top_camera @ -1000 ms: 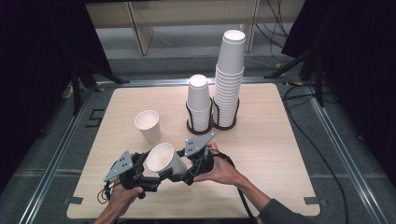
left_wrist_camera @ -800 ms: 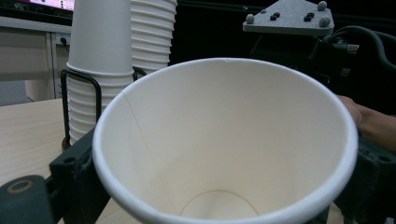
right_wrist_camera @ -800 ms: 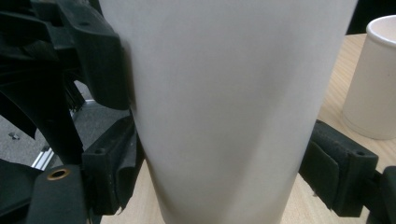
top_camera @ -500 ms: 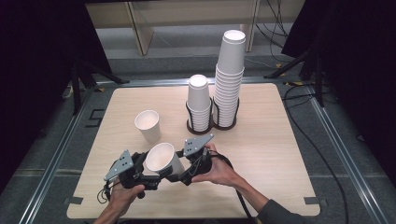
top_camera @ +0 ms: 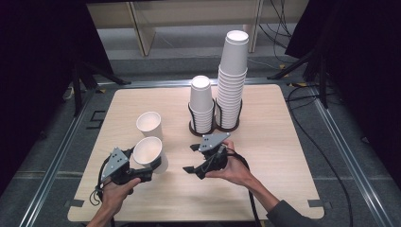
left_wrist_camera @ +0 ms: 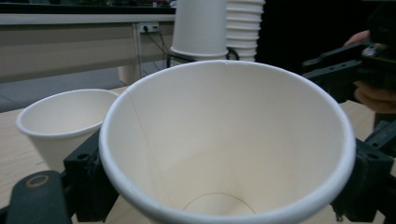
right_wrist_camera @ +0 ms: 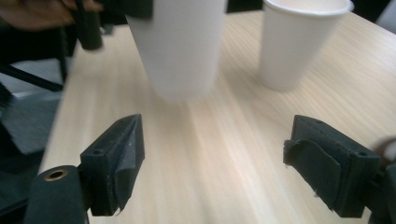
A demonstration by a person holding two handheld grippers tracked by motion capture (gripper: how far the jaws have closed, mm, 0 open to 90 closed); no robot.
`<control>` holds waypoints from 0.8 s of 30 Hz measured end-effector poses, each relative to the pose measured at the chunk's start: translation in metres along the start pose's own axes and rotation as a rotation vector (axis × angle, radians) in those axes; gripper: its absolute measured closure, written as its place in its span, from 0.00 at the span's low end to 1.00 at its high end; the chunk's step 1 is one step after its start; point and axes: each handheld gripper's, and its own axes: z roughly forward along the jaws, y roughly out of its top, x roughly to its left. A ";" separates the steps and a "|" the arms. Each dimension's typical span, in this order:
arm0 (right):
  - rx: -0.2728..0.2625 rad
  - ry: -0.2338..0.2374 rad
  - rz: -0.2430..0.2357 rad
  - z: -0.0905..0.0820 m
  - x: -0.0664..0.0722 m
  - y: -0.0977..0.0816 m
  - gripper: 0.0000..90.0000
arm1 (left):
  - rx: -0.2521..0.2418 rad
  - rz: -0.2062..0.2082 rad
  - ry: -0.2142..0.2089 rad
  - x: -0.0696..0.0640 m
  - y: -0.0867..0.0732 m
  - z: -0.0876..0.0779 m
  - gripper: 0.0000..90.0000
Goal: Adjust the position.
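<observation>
A white paper cup (top_camera: 147, 150) stands upright and mouth up between the jaws of my left gripper (top_camera: 150, 164), near the table's front left. The jaws have just been closing and both press on its wall, so the gripper is shut on it. In the left gripper view the cup (left_wrist_camera: 224, 154) sits wide between the black jaws of that gripper (left_wrist_camera: 226, 189). My right gripper (top_camera: 190, 158) is to the right of the cup, apart from it, open and holding nothing. In the right gripper view, the held cup (right_wrist_camera: 182, 46) is beyond that gripper (right_wrist_camera: 215, 168).
A second loose cup (top_camera: 149, 124) stands on the wooden table (top_camera: 283, 156) just behind the held one. At the back centre, a black wire holder (top_camera: 215, 125) carries a short cup stack (top_camera: 202, 101) and a tall stack (top_camera: 231, 80). Dark floor surrounds the table.
The right gripper has let go of the cup and drawn off to the right. The left gripper has closed on the cup and carried it slightly left, nearer the loose cup.
</observation>
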 end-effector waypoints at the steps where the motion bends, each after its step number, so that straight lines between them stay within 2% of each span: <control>1: 0.013 -0.016 0.015 -0.003 0.000 -0.002 0.22 | 0.008 -0.006 0.015 0.002 0.000 0.000 0.14; 5: 0.031 -0.057 0.051 -0.012 -0.008 -0.012 0.22 | 0.025 0.003 0.062 0.010 -0.002 -0.002 0.14; 6: 0.030 -0.068 0.063 -0.015 -0.009 -0.014 0.22 | 0.012 0.005 0.063 0.012 -0.003 -0.001 0.14; 12: 0.026 -0.122 0.106 -0.032 -0.017 -0.028 0.22 | 0.053 -0.005 0.117 0.022 -0.004 -0.005 0.14; 16: 0.016 -0.153 0.147 -0.041 -0.021 -0.036 0.21 | 0.045 -0.015 0.129 0.028 -0.007 -0.004 0.14; 18: 0.017 -0.165 0.157 -0.045 -0.022 -0.039 0.21 | 0.070 -0.020 0.145 0.029 -0.007 -0.006 0.14; 24: 0.011 -0.199 0.189 -0.053 -0.024 -0.048 0.21 | 0.078 -0.027 0.163 0.033 -0.008 -0.007 0.14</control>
